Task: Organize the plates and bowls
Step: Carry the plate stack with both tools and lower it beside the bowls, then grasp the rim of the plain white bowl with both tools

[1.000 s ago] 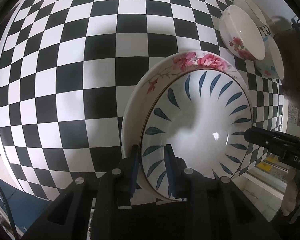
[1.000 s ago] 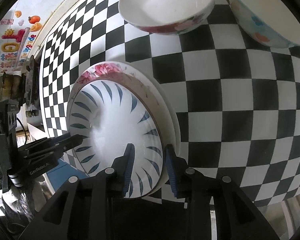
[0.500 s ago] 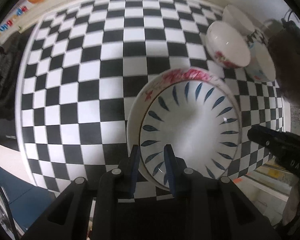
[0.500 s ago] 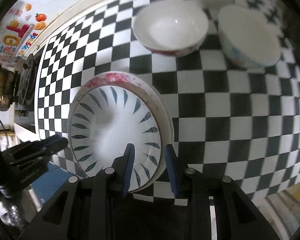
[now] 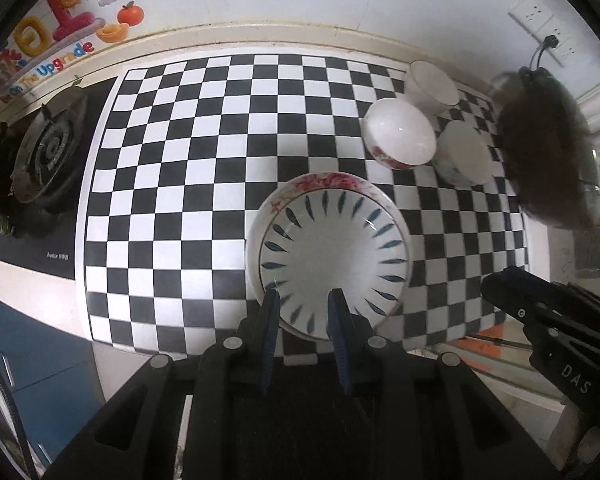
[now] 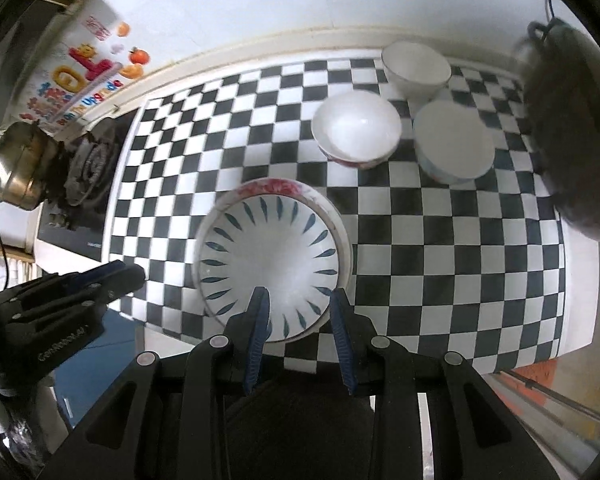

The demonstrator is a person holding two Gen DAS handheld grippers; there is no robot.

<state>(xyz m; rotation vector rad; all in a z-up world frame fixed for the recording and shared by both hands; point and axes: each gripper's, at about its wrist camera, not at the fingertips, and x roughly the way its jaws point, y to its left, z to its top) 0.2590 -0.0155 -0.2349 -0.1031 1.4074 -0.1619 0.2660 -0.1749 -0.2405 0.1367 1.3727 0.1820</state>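
Note:
A white plate with blue leaf marks (image 5: 332, 256) lies stacked on a pink-flowered plate (image 5: 324, 181) near the front edge of the checkered counter (image 5: 188, 184). It also shows in the right wrist view (image 6: 268, 256) on the flowered plate (image 6: 268, 188). Three white bowls stand behind: a red-flowered bowl (image 5: 398, 134) (image 6: 356, 130), a blue-marked bowl (image 5: 466, 156) (image 6: 454, 142) and a plain bowl (image 5: 432, 86) (image 6: 416, 66). My left gripper (image 5: 303, 300) is open and empty, raised above the plates' near rim. My right gripper (image 6: 298, 300) is open and empty, also above the rim.
A gas stove burner (image 5: 46, 152) sits left of the counter, with a metal pot (image 6: 20, 168) beside it. A dark round object (image 5: 548, 152) stands at the right edge. The wall with stickers (image 5: 60, 36) runs behind.
Both grippers have lifted up and back away from the stacked plates, and their jaws now stand clear of the rim. The plates stay on the counter.

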